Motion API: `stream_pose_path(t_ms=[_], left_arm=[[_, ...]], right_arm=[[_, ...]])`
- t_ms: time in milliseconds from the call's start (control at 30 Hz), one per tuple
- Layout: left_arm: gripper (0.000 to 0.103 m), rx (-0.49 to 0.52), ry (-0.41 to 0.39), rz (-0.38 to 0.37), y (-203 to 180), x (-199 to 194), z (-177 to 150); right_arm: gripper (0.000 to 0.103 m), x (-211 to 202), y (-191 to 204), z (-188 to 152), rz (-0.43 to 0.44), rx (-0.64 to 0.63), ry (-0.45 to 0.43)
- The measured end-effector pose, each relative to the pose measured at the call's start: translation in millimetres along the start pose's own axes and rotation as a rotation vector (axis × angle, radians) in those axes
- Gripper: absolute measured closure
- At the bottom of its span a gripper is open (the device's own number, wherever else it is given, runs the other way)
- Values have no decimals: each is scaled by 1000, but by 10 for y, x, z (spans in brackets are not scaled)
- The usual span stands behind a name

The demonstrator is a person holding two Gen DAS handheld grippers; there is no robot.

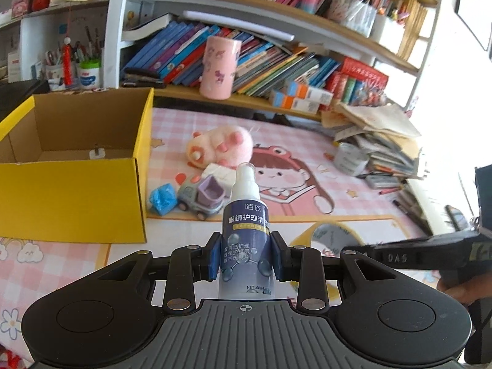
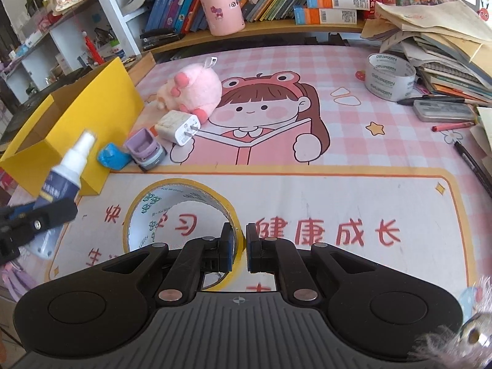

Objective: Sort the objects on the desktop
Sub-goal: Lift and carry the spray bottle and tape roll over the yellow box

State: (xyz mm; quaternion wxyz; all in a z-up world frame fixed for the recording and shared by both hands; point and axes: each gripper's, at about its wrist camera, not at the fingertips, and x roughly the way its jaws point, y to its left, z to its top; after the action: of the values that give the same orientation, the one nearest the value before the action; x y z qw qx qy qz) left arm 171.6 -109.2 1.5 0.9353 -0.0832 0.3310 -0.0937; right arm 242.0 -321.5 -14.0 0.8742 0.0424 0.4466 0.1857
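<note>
Spray bottle (image 1: pixel 246 233) of lens cleaner is being held upright in the left gripper (image 1: pixel 246 256), whose blue pads are being pressed against the label on both sides, low on the body, so the white nozzle is left standing free above. Judging by the task, the bottle is being carried toward the open yellow cardboard box (image 1: pixel 72 196) on the left, and a good carry is being served by keeping the bottle vertical and raising it clear of the box's near wall before it is lowered inside. The wall nearest the bottle is being approached closely, so its top edge is the thing to be cleared; a white plug (image 1: pixel 97 153) is already lying on the box floor. The right gripper (image 2: pixel 238 247) is being kept nearly shut on the wall of the yellow-edged tape roll (image 2: pixel 181 212) lying on the desk mat (image 2: pixel 369 160), one finger inside the ring. Open mat is being left to the right, while the toy truck (image 2: pixel 146 150), blue wad (image 2: pixel 112 155), charger (image 2: pixel 178 127) and pink plush (image 2: pixel 192 90) are being crowded beside the box.
</note>
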Motion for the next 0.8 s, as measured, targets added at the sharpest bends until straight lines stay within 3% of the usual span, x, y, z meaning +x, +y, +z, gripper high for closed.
stream_pose_path(t_ms=[400,800], left_arm=[[71,40,-17,-104,237,-360,-44],[71,52,-1,-127,768,-870,-276]], right_arm=[[96,-276,319,-298,-61,69,-38],[96,-398,1038,-689,-84,72,-40]])
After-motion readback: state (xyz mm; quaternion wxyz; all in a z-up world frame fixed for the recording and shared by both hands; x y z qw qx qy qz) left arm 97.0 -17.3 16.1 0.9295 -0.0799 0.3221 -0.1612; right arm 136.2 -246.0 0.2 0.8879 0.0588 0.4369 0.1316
